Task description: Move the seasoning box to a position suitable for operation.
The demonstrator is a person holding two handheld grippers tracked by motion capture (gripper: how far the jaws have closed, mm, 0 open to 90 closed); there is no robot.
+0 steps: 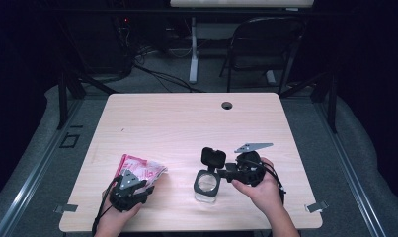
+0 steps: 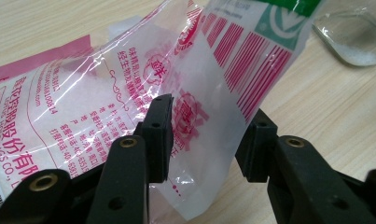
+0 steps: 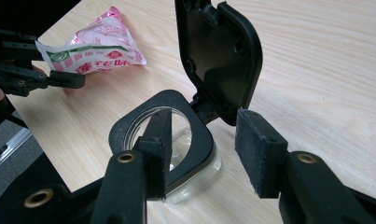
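At the near edge of the wooden table (image 1: 186,118), the person's two hands are coming in from below, one gripper in each. The left gripper (image 1: 130,190) is sitting near the front left corner, its jaws pointing away from the person and reaching over the near end of a pink and white plastic bag (image 1: 142,169). In the left gripper view the bag (image 2: 143,93) is standing between the two black jaws: the left jaw is lying against its printed face, while the right jaw is sitting at the bag's edge, and whether both pads are pressing on the plastic cannot be told. The jaws are roughly half open. The bag is lying flat on the table just ahead of that hand, crinkled, with red print and a green patch at its far end.

To the right, the right gripper (image 1: 226,172) is being held level, its jaws pointing left toward a clear jar (image 1: 207,185) with a black collar, which is standing on the table near the front middle. In the right gripper view the jaws are standing wide around the collar's hinge side, one inside the opening, one outside, gripping nothing visibly. The jar's black lid (image 3: 220,56) is standing upright, flipped open on its hinge.

Beyond the table, a folding chair (image 1: 265,47) is standing on the grey floor.
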